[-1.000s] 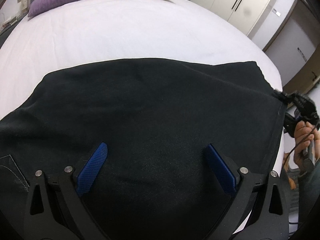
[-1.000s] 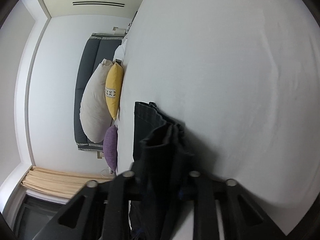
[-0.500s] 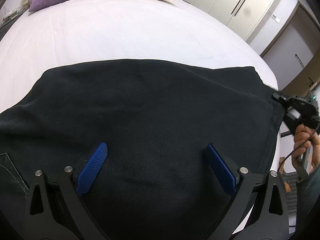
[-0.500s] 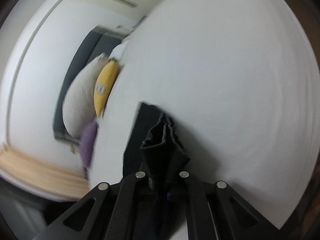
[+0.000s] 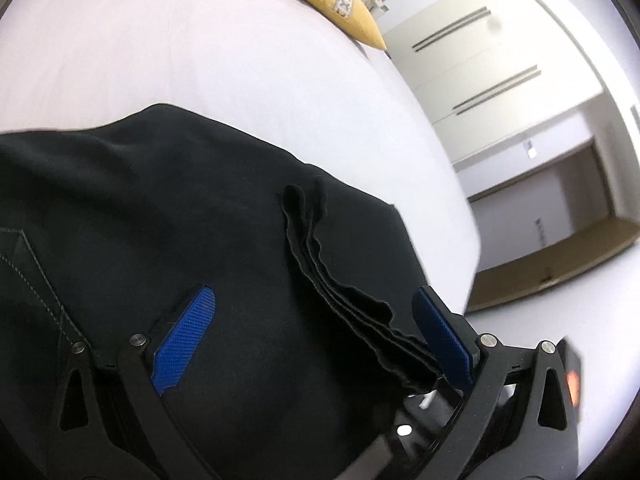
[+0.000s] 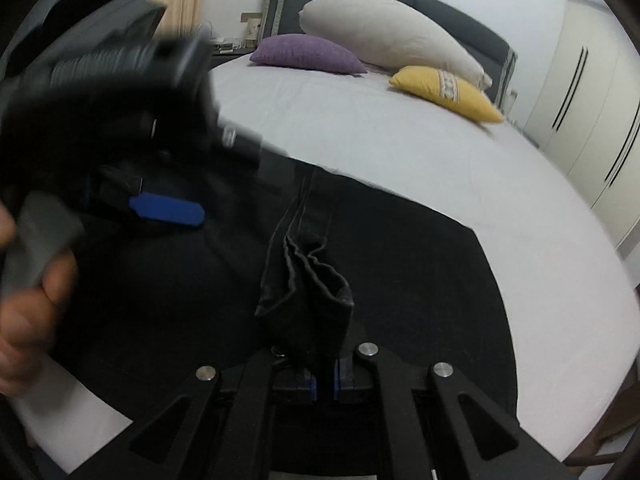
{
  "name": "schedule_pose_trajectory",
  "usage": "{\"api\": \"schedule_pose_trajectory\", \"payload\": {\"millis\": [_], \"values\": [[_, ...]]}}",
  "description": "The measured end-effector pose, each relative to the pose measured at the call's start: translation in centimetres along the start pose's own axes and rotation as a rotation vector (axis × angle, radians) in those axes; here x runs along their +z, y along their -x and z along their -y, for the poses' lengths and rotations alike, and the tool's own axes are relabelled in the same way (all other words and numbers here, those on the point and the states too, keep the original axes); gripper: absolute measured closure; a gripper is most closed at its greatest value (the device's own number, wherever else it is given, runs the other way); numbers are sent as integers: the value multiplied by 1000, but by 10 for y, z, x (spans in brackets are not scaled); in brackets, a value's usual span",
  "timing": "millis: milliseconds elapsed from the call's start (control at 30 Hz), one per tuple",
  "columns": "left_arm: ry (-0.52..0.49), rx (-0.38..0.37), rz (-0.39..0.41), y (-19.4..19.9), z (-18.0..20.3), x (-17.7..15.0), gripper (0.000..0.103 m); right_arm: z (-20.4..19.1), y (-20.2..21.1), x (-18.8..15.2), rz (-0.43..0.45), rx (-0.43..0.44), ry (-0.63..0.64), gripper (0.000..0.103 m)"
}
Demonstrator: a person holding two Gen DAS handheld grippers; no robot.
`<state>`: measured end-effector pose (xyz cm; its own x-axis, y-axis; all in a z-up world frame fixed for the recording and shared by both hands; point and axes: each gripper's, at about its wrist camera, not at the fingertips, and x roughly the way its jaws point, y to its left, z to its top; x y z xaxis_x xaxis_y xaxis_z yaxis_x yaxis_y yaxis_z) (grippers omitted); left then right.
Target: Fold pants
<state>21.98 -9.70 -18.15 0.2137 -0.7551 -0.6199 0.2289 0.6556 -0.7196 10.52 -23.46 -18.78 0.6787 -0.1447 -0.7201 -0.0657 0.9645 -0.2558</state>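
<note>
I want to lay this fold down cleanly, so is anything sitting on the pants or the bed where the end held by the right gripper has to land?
Nothing visible lies there. The right gripper is shut on the bunched end of the black pants. Only the open left gripper hovers over the cloth. The yellow pillow and purple pillow lie far up the bed.

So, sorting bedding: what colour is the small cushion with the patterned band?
Yellow cushion, clearest in the right wrist view.
</note>
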Motion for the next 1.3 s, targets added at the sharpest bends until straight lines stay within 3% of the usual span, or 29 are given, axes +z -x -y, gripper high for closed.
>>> {"api": "schedule_pose_trajectory", "payload": {"millis": [167,300,500,533,567,633,833,1133,1300], "values": [[78,-54,-40,-11,-4,3,3,1,10,8,42,-45,3,97],[129,-106,-95,-23,-5,8,3,-19,16,13,80,-116,87,96],[119,-104,-156,-41,-3,23,4,-49,32,6,118,-133,185,96],[107,-100,-161,-41,-3,25,11,-52,34,6,123,-133,196,96],[95,-96,-172,-46,2,23,37,-57,37,7,132,-130,211,96],[78,-93,-209,-46,0,24,73,-62,34,14,144,-118,226,96],[-20,-26,-217,-18,-12,28,88,-92,39,17,155,-58,280,96],[-61,44,-199,29,-39,31,89,-142,43,20,144,7,329,96],[-60,95,-205,15,-53,32,89,-142,21,17,78,27,324,96]]}}
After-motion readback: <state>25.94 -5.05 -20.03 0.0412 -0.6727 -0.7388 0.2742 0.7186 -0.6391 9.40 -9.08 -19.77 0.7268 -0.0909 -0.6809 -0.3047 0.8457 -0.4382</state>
